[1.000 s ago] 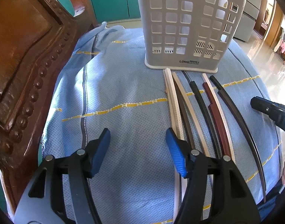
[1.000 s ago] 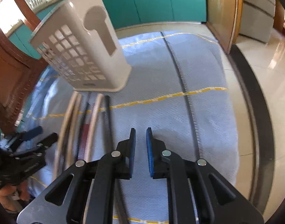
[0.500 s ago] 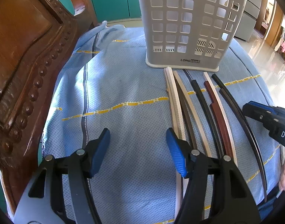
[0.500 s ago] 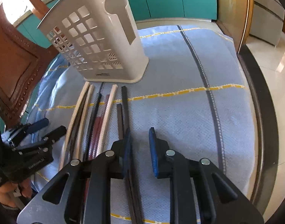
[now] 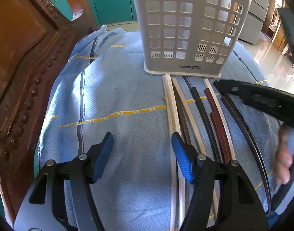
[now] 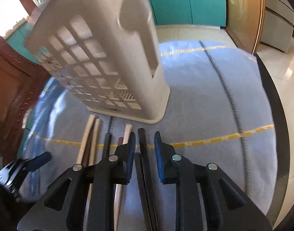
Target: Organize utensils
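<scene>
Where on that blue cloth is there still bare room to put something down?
Bare cloth lies between the wooden chair and the chopsticks, and right of the basket. It is crowded in front of the basket, where the chopsticks lie side by side.

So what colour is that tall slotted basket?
Pale grey utensil basket, clearest in the left wrist view.
</scene>
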`<state>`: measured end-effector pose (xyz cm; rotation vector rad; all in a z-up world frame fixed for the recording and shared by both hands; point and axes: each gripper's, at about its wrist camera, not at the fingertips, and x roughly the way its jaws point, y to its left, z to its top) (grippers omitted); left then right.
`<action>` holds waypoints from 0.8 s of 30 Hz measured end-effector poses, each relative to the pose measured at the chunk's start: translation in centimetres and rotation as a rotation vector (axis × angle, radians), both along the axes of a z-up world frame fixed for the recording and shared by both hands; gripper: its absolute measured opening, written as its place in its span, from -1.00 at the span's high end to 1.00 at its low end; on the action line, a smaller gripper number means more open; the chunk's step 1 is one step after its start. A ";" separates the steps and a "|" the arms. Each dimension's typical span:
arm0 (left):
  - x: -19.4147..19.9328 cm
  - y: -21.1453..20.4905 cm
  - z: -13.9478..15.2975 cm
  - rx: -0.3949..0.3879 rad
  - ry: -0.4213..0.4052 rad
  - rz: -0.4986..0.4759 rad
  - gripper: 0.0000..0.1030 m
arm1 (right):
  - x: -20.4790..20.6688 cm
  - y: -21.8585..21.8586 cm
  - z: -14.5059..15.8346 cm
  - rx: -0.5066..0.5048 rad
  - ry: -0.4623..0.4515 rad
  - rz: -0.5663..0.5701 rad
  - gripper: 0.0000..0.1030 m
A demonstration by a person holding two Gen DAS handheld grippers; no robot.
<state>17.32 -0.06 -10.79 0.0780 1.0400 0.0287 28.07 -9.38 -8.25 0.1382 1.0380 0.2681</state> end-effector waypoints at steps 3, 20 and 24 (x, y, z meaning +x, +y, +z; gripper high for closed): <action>-0.3 0.5 0.2 -0.005 -0.006 0.005 -0.24 | -0.1 -0.4 0.2 -0.028 0.027 0.004 0.73; -0.9 -1.6 0.5 -0.018 -0.014 -0.062 -0.12 | -4.6 -4.8 1.5 -0.001 0.020 -0.024 0.51; -0.6 -1.0 -0.1 -0.037 0.015 -0.062 0.56 | -4.5 -5.1 1.1 0.003 0.047 -0.042 0.50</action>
